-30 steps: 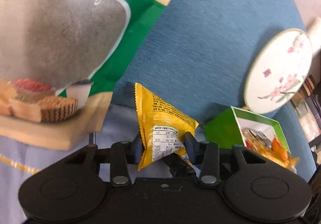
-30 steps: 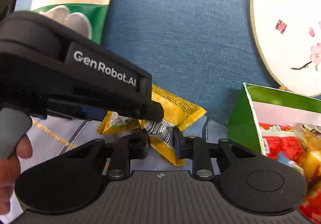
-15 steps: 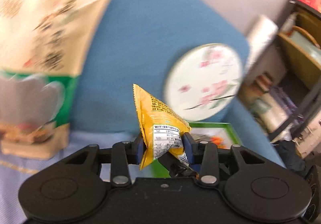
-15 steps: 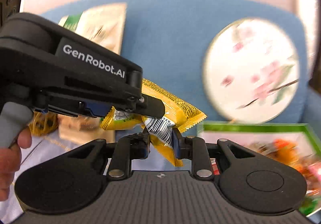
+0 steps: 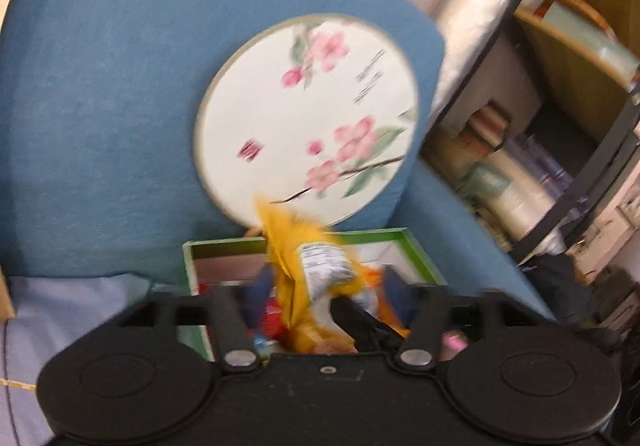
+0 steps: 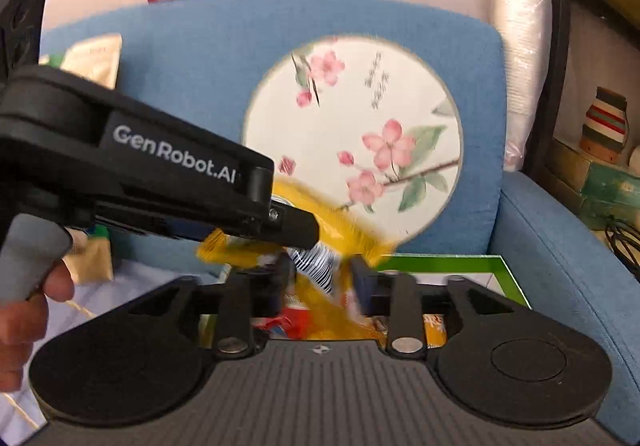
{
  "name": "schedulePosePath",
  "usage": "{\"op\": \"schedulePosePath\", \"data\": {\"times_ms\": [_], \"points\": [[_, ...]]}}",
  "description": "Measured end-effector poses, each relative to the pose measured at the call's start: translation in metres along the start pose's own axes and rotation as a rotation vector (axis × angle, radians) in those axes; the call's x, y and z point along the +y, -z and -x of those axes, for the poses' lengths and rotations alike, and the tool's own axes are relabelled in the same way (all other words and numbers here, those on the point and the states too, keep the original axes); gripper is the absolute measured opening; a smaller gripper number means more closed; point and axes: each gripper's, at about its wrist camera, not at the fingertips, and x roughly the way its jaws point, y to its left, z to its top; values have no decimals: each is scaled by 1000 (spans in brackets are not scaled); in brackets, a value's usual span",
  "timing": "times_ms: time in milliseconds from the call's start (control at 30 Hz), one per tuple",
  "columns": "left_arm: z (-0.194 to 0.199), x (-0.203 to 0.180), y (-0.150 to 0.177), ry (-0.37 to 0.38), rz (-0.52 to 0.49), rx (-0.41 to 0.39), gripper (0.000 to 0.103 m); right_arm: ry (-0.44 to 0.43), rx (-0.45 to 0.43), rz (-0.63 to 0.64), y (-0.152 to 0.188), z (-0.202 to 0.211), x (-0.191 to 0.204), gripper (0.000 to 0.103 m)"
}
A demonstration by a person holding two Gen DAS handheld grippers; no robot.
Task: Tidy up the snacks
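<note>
Two crinkly yellow packets (image 5: 308,266) over rectangular green box (image 5: 416,246).

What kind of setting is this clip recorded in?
Most likely a lived-in home room or small lounge, not a lab. A blue upholstered sofa holds a round painted fan and a green box of snacks, and a cluttered storage shelf stands beside it.

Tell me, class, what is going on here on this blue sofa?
A person with a gripper in each hand is sorting snacks. Both grippers' jaws have just been opening around a yellow snack packet, which is blurred above the green box of snacks on the sofa. The left gripper and right gripper now stand open, the packet between the jaws. A round flowered fan leans behind.
</note>
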Motion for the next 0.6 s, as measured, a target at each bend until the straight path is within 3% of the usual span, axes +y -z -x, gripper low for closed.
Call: {"op": "schedulePosePath", "data": {"times_ms": [33,133,300,600], "points": [[1,4,4,-28,11,-11,103,23,8,11,3,-7,0,103],[10,13,11,-91,16,-41,103,60,6,13,14,-6,-4,103],[29,12,14,-201,-6,-12,103,40,7,-46,15,9,-11,103],[94,-34,56,-273,-49,-26,103,6,17,-64,24,103,-8,103]]}}
